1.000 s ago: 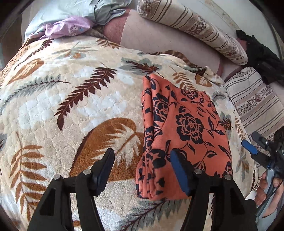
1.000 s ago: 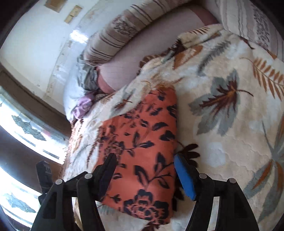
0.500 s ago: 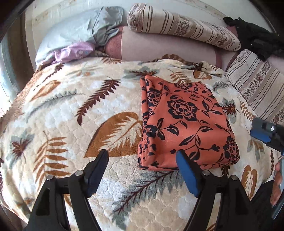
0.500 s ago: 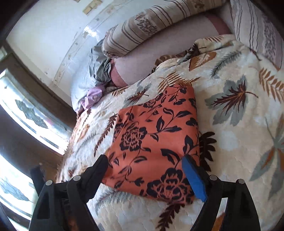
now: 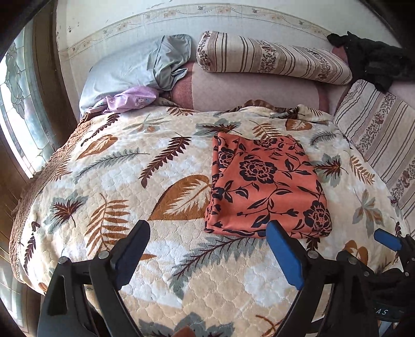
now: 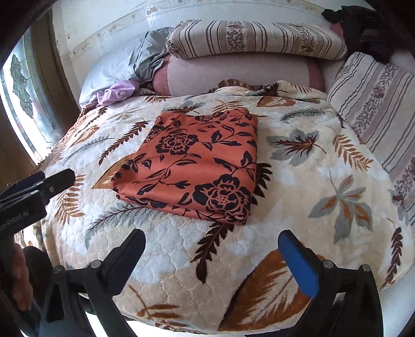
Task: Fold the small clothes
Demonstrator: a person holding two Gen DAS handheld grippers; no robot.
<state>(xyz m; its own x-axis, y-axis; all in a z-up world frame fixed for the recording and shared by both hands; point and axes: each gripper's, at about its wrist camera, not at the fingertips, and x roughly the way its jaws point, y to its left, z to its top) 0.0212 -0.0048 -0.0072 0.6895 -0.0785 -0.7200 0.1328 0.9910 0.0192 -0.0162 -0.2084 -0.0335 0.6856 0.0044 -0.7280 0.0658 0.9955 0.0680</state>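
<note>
Orange floral cloth (image 5: 264,186) farther from both tools than before, folded flat.

Daylight is entering through the window (image 5: 24,109) at left, blowing out its panes. Glare is streaking the wall (image 6: 155,19). Fisheye distortion is bending edges; dark vignetting is filling corners. Focus is remaining sharp centrally.

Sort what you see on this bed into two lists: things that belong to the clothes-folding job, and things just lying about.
Part of the job:
- folded orange floral garment
- left gripper, jaws open
- right gripper, jaws open

Just lying about:
- leaf-print blanket under the garment
- striped bolster
- striped cushion
- lilac cloth
- grey pillow
- black clothing
</note>
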